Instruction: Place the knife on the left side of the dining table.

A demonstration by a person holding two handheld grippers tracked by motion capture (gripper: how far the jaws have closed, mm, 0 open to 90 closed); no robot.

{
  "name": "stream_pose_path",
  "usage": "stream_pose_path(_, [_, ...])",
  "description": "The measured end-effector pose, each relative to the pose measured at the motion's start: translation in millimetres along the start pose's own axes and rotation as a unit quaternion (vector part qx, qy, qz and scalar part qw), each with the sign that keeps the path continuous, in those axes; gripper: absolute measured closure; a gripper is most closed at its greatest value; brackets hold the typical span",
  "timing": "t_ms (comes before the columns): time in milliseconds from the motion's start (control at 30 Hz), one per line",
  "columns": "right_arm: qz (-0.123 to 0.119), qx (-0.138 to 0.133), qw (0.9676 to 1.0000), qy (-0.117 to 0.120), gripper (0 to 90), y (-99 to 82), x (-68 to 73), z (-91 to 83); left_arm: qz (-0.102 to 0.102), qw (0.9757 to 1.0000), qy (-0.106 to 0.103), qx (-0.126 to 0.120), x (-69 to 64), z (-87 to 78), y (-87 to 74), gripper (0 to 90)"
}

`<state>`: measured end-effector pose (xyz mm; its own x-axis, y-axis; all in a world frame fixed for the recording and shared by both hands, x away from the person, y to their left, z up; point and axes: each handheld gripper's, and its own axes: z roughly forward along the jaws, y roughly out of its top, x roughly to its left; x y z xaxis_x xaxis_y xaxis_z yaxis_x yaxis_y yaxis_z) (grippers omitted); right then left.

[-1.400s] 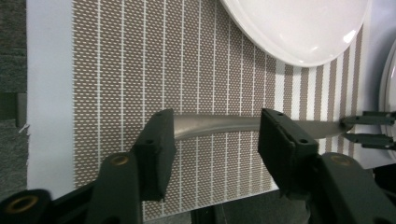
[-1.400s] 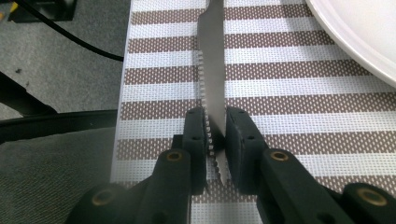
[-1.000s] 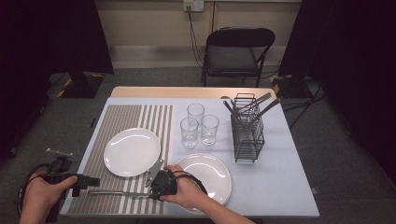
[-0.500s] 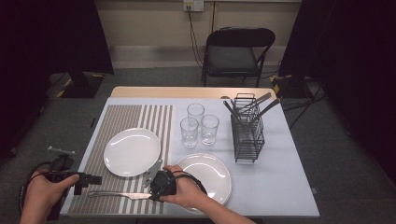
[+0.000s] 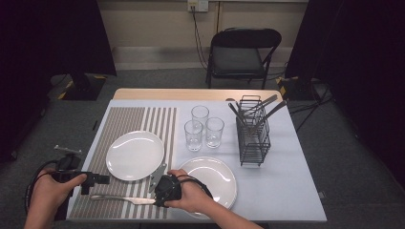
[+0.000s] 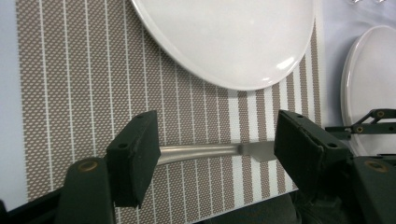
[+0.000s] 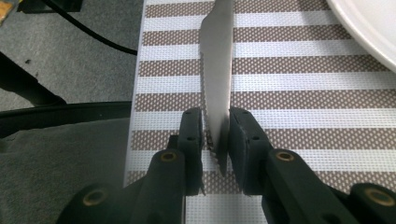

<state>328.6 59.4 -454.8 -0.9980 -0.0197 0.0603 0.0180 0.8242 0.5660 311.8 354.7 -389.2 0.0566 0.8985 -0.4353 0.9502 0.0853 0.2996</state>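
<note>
You're laying a knife (image 5: 122,199) on the striped placemat (image 5: 125,125), along its near edge, just below the left plate (image 5: 135,155). Your right gripper (image 7: 216,135) is pinching the serrated blade end, pads pressed on both faces of the blade. Your left gripper (image 6: 212,149) is letting go: jaws have just been opening and are standing spread, w/ the handle lying between them, not touched by either pad.

Progress, as I'm judging it: knife is already down flat on the mat, so the handover/placing is mostly done. Left side is released; you're still needing to open the right jaws and pull both hands back. Knife may want nudging if it's meant to sit beside the plate rather than in front of it.

Count: 2 white plates, one on the mat and one (image 5: 210,179) on the bare cloth to its right; 3 glasses (image 5: 203,126) grouped mid-table; 1 wire cutlery rack (image 5: 252,136) w/ approx 3–4 utensils sticking out, can't tell exactly; 1 knife out; 1 chair (image 5: 241,57) behind the table.
</note>
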Motion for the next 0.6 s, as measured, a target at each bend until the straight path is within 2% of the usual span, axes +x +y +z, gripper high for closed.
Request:
stream_pose_path(100, [0.003, 0.001, 1.0, -0.005, 73.9, -0.6, 0.2, -0.6, 0.008, 0.9999, -0.006, 0.001, -2.5, 1.2, 1.9, 30.5])
stream_pose_path(200, [0.006, -0.002, 1.0, -0.006, 72.4, -1.1, -0.2, -1.6, 0.012, 0.9999, -0.001, 0.0, -5.9, 0.9, 3.7, 30.3])
stream_pose_path(300, [0.002, -0.011, 0.9999, -0.007, 66.7, -0.3, -0.7, -6.0, 0.017, 0.9998, 0.002, -0.005, -10.3, 0.5, 6.5, 28.7])
stream_pose_path(467, [0.003, -0.028, 0.9996, -0.007, 59.4, 2.6, -0.1, -14.0, 0.027, 0.9996, -0.003, -0.009, -17.2, -0.9, 10.5, 28.4])
stream_pose_path(533, [0.003, -0.032, 0.9995, -0.008, 54.7, 3.7, 0.5, -18.4, 0.028, 0.9994, -0.015, -0.01, -20.2, -1.4, 11.7, 31.3])
stream_pose_path(600, [0.003, -0.037, 0.9993, -0.007, 49.6, 4.4, 1.1, -23.1, 0.03, 0.9994, -0.008, -0.015, -23.4, -2.0, 12.7, 29.7])
